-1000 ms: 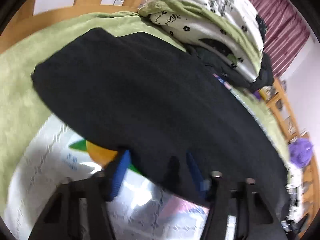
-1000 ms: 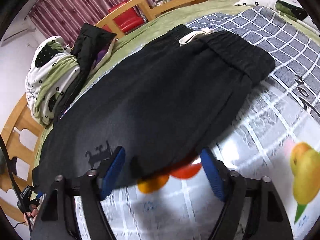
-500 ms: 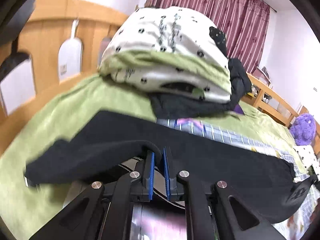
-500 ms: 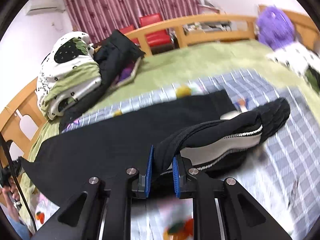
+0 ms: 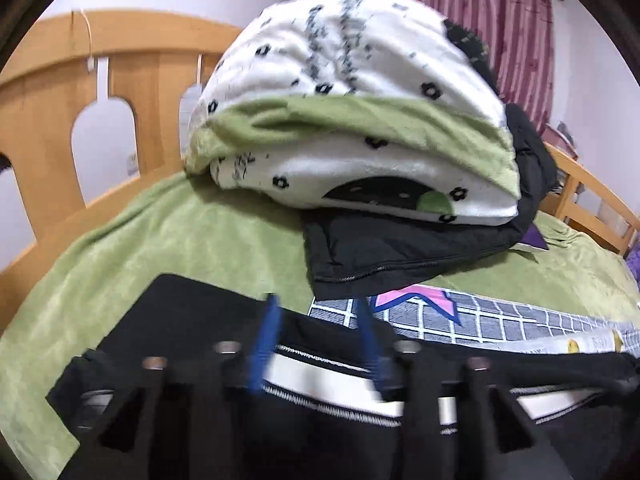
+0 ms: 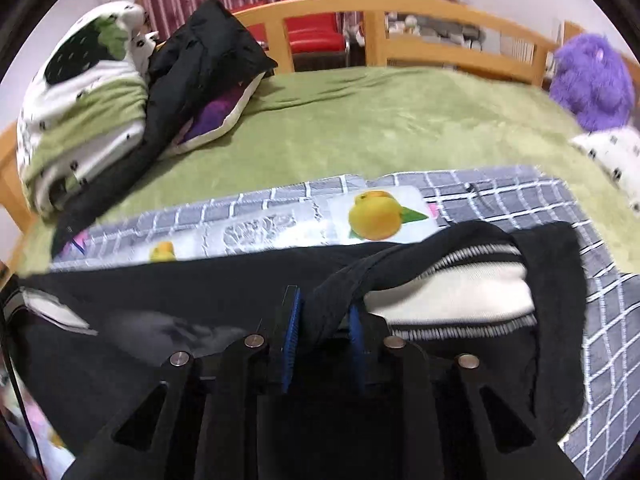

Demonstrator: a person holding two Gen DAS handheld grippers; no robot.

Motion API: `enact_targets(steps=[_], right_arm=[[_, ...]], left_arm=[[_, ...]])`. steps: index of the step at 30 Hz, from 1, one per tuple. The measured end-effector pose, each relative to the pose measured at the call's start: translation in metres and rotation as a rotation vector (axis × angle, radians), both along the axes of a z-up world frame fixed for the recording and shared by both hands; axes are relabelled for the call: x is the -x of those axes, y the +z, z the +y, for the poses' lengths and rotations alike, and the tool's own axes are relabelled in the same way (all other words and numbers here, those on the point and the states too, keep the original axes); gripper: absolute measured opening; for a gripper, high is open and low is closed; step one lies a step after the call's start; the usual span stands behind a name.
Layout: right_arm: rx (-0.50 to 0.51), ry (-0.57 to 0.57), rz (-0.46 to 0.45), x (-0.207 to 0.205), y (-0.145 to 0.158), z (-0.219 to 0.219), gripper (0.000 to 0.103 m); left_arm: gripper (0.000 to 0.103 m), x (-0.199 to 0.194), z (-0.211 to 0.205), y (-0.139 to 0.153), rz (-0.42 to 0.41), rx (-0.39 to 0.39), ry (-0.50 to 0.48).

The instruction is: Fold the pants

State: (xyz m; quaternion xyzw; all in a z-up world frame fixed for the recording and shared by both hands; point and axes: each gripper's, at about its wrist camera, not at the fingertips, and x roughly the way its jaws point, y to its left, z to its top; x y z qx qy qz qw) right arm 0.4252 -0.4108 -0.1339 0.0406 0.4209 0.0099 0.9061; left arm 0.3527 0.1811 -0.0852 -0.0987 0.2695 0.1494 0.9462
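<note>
Pants (image 6: 224, 292): black, across bed (image 6: 380, 120), six o'clock, lower part hidden by gripper bodies.
Left hand-held gripper (image 5: 320, 344): blurred, opening, pads apart, over pants.
Right hand-held gripper (image 6: 324, 340): narrow, opening; fabric fold between pads, contact unclear.

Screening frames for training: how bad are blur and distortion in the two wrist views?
Left wrist: fingers and pants edge smeared by motion, folded blanket soft. Right wrist: sharper fingers, mild blur on the grid sheet. Both: strong fisheye bending of the bed frame, dark corners.
</note>
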Motion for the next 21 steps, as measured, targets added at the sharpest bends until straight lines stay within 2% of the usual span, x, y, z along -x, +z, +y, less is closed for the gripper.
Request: enact_targets(steps=[1, 3, 6, 7, 9, 12, 14, 15, 17, 18, 21], right_arm=[[0.003, 0.005, -0.007, 0.008, 0.0, 0.0, 0.037], [-0.014, 0.0, -0.028, 0.036, 0.006, -0.003, 0.056], [-0.037, 0.006, -0.027, 0.076, 0.013, -0.002, 0.061], [-0.035, 0.008, -0.019, 0.096, 0.013, -0.004, 0.062], [-0.049, -0.013, -0.017, 0.123, 0.008, -0.007, 0.07], [-0.104, -0.057, 0.026, 0.161, -0.014, -0.018, 0.07], [-0.139, -0.083, 0.063, 0.174, -0.029, -0.025, 0.07], [-0.167, -0.102, 0.074, 0.18, -0.036, -0.029, 0.07], [-0.235, -0.124, 0.091, 0.187, -0.047, -0.037, 0.07], [-0.261, -0.127, 0.094, 0.188, -0.051, -0.039, 0.07], [-0.293, -0.139, 0.073, 0.181, -0.056, -0.043, 0.07]], left_arm=[[0.068, 0.004, -0.001, 0.003, -0.003, -0.001, -0.003], [0.068, 0.024, -0.006, 0.008, 0.01, -0.005, -0.017], [0.069, 0.06, -0.009, 0.006, 0.056, 0.009, -0.049], [0.069, 0.07, -0.008, 0.003, 0.077, 0.028, -0.051], [0.069, 0.098, -0.004, -0.013, 0.132, 0.099, -0.061], [0.069, 0.134, 0.007, -0.046, 0.187, 0.222, -0.05], [0.069, 0.147, 0.012, -0.065, 0.213, 0.294, -0.041], [0.069, 0.153, 0.017, -0.078, 0.227, 0.355, -0.04], [0.069, 0.154, 0.021, -0.091, 0.234, 0.413, -0.043], [0.069, 0.153, 0.024, -0.095, 0.223, 0.426, -0.042], [0.069, 0.139, 0.028, -0.097, 0.198, 0.393, -0.016]])
